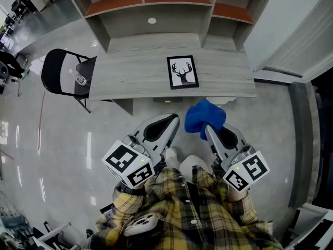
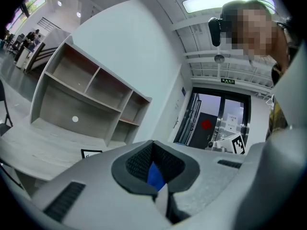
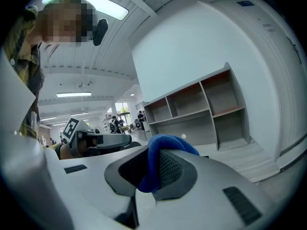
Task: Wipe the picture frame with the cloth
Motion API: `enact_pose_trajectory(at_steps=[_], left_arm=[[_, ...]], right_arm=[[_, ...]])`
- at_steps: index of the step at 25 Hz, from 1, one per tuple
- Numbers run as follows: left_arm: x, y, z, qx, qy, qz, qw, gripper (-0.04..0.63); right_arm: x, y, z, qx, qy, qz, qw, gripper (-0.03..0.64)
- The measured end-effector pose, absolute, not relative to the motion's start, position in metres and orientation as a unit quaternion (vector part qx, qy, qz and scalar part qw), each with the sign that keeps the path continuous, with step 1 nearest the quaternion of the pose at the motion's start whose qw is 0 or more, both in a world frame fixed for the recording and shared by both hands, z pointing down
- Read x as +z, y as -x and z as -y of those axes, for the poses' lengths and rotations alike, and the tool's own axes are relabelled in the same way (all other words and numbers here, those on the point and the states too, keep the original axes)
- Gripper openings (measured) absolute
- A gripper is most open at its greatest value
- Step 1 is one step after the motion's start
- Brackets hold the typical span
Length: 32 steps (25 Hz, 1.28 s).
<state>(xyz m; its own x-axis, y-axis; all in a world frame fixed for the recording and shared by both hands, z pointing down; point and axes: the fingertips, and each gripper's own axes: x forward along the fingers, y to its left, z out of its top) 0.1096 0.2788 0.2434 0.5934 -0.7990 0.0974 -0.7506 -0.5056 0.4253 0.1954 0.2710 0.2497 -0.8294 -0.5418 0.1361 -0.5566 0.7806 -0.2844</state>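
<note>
A black picture frame (image 1: 182,72) with a deer print lies flat on the grey wooden desk (image 1: 135,74), and its corner (image 2: 90,153) also shows in the left gripper view. My right gripper (image 1: 204,127) is shut on a bunched blue cloth (image 1: 204,117), which bulges out between the jaws (image 3: 165,157). My left gripper (image 1: 174,121) is shut with nothing held. Both grippers hang over the floor, short of the desk's near edge, the frame ahead of them.
Behind the desk stands an open shelf unit (image 1: 171,4). A black folding chair (image 1: 65,74) with a bottle on it sits at the desk's left end. A white wall and doorway (image 1: 291,35) lie to the right. Glossy floor surrounds the desk.
</note>
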Motion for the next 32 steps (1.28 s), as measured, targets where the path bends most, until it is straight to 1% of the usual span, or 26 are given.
enact_pose_trajectory(at_steps=[9,24,32], left_arm=[[0.262,-0.077,-0.226,-0.059,-0.856,0.452,0.243,0.006],[0.264,-0.026,-0.057,-0.076,-0.827,0.504,0.237,0.006],[0.269,-0.001,-0.004,-0.075,-0.803,0.541,0.239,0.006]], right_arm=[[0.262,-0.182,-0.214,0.173,-0.310,0.934,0.042,0.048],[0.268,-0.140,-0.039,0.174,-0.255,0.949,0.063,0.048],[0.272,-0.119,0.023,0.176,-0.217,0.957,0.073,0.048]])
